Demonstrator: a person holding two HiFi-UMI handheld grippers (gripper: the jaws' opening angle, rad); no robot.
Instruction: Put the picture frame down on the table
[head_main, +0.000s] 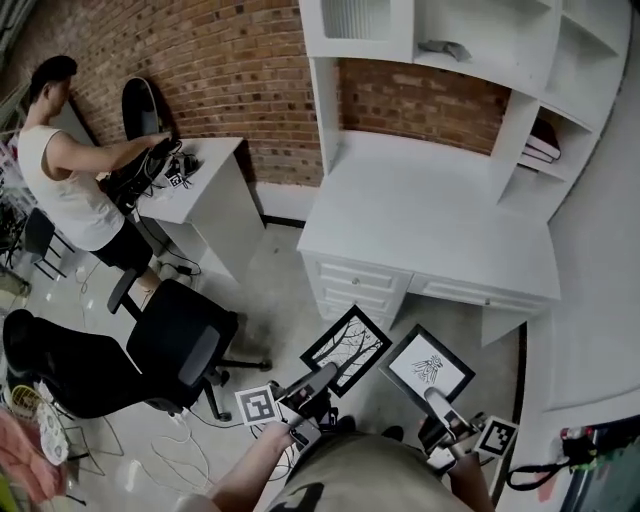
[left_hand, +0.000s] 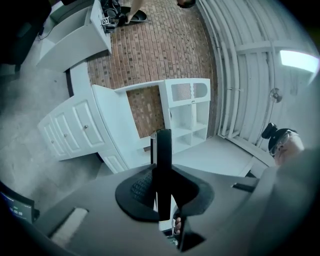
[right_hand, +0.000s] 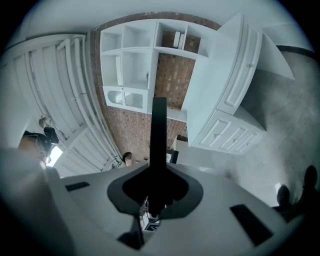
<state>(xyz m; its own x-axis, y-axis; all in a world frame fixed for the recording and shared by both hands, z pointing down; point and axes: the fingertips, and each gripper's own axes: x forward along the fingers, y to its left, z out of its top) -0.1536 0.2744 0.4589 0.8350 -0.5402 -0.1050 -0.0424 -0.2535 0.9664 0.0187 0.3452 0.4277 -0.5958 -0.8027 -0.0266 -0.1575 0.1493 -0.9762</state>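
Observation:
I hold two black picture frames in front of the white desk (head_main: 420, 215), above the floor. The left frame (head_main: 346, 347) shows a tree drawing, and my left gripper (head_main: 322, 378) is shut on its lower edge. The right frame (head_main: 428, 368) shows a small dark drawing, and my right gripper (head_main: 434, 399) is shut on its lower corner. In the left gripper view the frame (left_hand: 162, 165) stands edge-on between the jaws of the gripper (left_hand: 162, 200). The right gripper view shows the same: a thin black frame edge (right_hand: 158, 145) clamped in the gripper (right_hand: 156, 192).
The desk carries a white shelf hutch (head_main: 470, 50) with books (head_main: 540, 148) at the right. A black office chair (head_main: 180, 345) stands at the left. Further left a person (head_main: 60, 160) works at a small white table (head_main: 205, 190). Cables lie on the floor.

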